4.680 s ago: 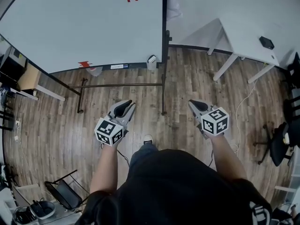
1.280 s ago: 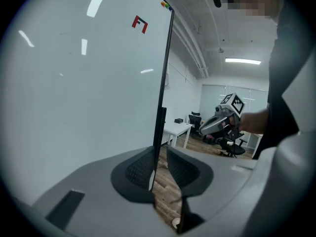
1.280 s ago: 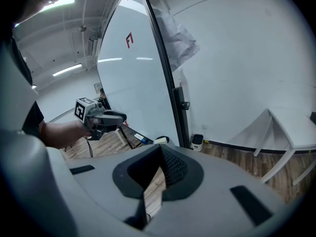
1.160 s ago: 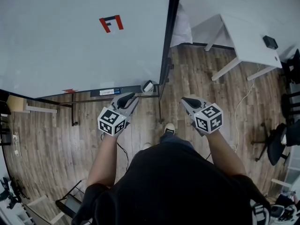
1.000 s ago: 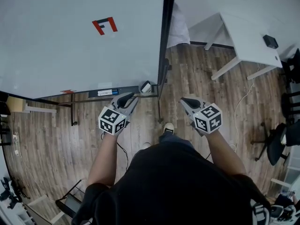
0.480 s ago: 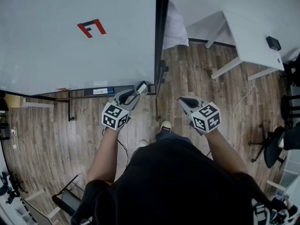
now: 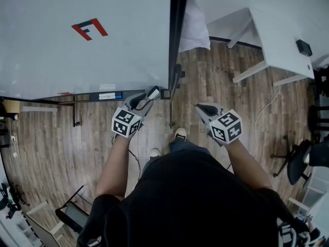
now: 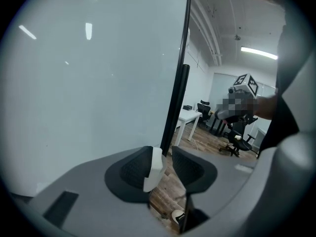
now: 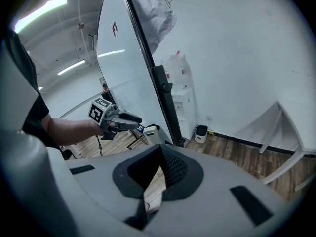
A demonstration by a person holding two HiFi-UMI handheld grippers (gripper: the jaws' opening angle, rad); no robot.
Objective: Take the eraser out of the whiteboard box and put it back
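Observation:
The whiteboard [image 7: 87,40] fills the upper left of the head view. A white box [image 7: 153,92] with a dark top hangs at the right end of its tray [image 7: 105,95]; I cannot make out the eraser inside. My left gripper [image 7: 145,98] points at the box, its tips just short of it. Its jaws have just been opening and nothing is pressed between them. In the left gripper view the box [image 8: 154,168] shows in the gap of the left gripper [image 8: 165,154]. The right gripper view shows the left gripper [image 9: 133,118] beside the box [image 9: 152,133]. My right gripper [image 7: 199,107] hangs empty, tips together [image 9: 160,152].
The whiteboard's black post [image 7: 177,35] runs down beside the box. A white cloth [image 7: 194,24] hangs behind it. A white table [image 7: 277,30] stands at the right, with office chairs [image 7: 303,158] and a cable on the wooden floor. A small white bin [image 9: 201,132] sits by the wall.
The person has stepped closer to the whiteboard. My left gripper has gone forward and down to the white box at the tray's end. The right gripper has sunk a little alongside.

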